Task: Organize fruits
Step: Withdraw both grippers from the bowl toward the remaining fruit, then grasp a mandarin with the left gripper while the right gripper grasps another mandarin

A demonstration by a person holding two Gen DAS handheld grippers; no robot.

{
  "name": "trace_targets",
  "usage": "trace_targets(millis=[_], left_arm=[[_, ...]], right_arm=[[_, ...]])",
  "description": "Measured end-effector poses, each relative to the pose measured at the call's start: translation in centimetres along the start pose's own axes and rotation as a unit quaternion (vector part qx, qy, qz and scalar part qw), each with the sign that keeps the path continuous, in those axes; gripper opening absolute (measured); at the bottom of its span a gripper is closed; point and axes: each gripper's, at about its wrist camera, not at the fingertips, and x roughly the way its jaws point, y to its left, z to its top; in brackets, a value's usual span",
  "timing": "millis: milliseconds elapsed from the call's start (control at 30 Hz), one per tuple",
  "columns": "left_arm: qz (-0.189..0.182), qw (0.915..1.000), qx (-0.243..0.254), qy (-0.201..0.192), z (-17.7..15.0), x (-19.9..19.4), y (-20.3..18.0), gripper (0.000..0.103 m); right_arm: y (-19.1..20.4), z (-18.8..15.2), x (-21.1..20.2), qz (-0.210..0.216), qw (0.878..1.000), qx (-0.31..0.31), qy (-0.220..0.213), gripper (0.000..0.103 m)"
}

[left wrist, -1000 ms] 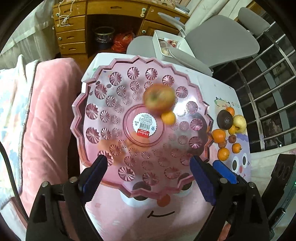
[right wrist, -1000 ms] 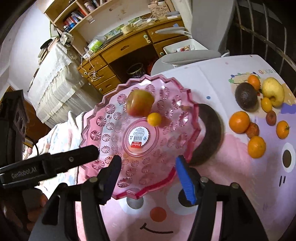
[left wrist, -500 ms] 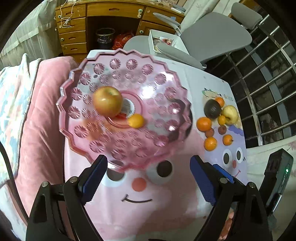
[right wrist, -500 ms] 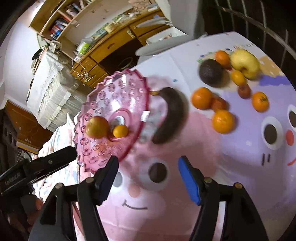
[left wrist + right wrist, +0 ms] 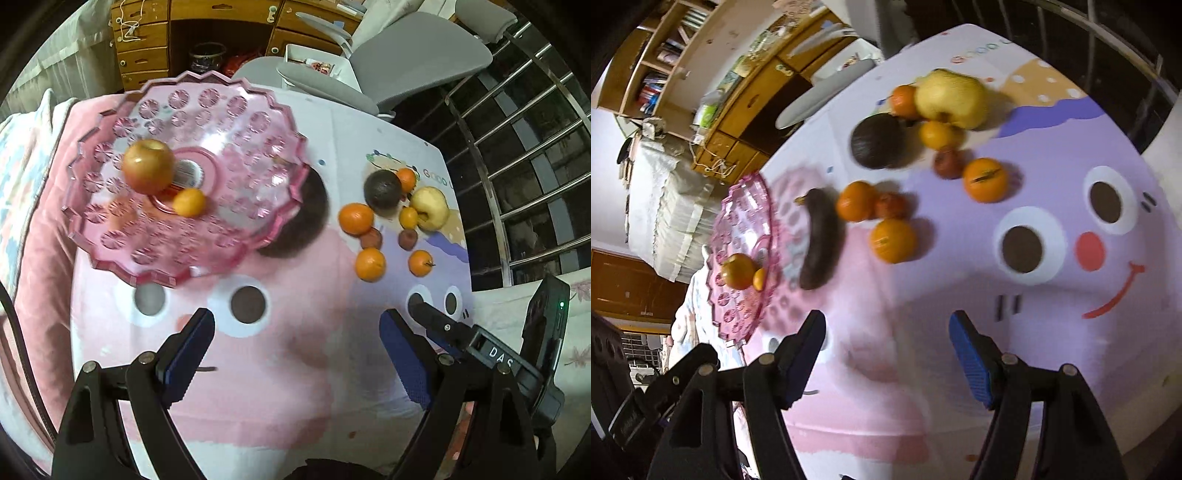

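Two fruits are sitting in the pink scalloped dish (image 5: 236, 155): a reddish apple (image 5: 148, 167) and a small orange citrus (image 5: 189, 202) just beside it, near the labelled centre. The dish is lying at the left end of the cartoon-face tablecloth (image 5: 295, 369), its left rim hanging over the pink bedding (image 5: 40, 258). A dark, overripe banana (image 5: 820, 240) is lying on the cloth just right of the dish, partly tucked under its rim in the left wrist view.

Further right, a loose cluster of fruit is resting on the cloth, well apart from the dish: a dark avocado (image 5: 382, 189), a yellow apple (image 5: 430, 208), three larger oranges (image 5: 356, 219) (image 5: 370, 264) (image 5: 420, 263), a smaller orange behind the avocado (image 5: 407, 180), a little yellow citrus (image 5: 408, 218) touching the yellow apple, and two small reddish-brown fruits (image 5: 371, 238) (image 5: 407, 239).

The left gripper (image 5: 295, 363) is hovering above the cloth with its blue-padded jaws spread wide, grasping nothing. The right gripper (image 5: 886, 354) is likewise hanging released over the cloth, jaws wide apart and empty, with the fruit cluster ahead of it. A grey office chair (image 5: 417, 62) and a wooden desk (image 5: 155, 40) are standing beyond the table.
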Motion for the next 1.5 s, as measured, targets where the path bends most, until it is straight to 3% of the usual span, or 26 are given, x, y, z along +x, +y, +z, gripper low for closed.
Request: trace_targets(millis=[333, 700, 1033, 1200, 1500], left_arm=[[0.01, 0.9997, 0.004, 0.02, -0.1, 4.2, -5.1, 0.093], [0.042, 0.9985, 0.02, 0.03, 1.2, 9.2, -8.8, 0.093], [0.045, 0.9983, 0.008, 0.035, 2.7, 13.2, -9.6, 0.093], [0.046, 0.9982, 0.004, 0.039, 3.2, 14.8, -9.6, 0.085], [0.032, 0.9986, 0.001, 0.042, 3.5, 16.2, -10.0, 0.064]], right_arm=[[-4.3, 2.9, -0.7, -0.035, 0.999, -0.024, 0.017, 0.075], [-6.0, 4.9, 0.6, -0.057, 0.995, -0.084, 0.016, 0.076], [-4.0, 5.8, 2.3, -0.08, 0.973, -0.218, -0.02, 0.076], [-3.3, 5.7, 3.6, -0.087, 0.961, -0.259, -0.03, 0.074], [-3.4, 6.3, 4.5, -0.099, 0.954, -0.28, -0.046, 0.056]])
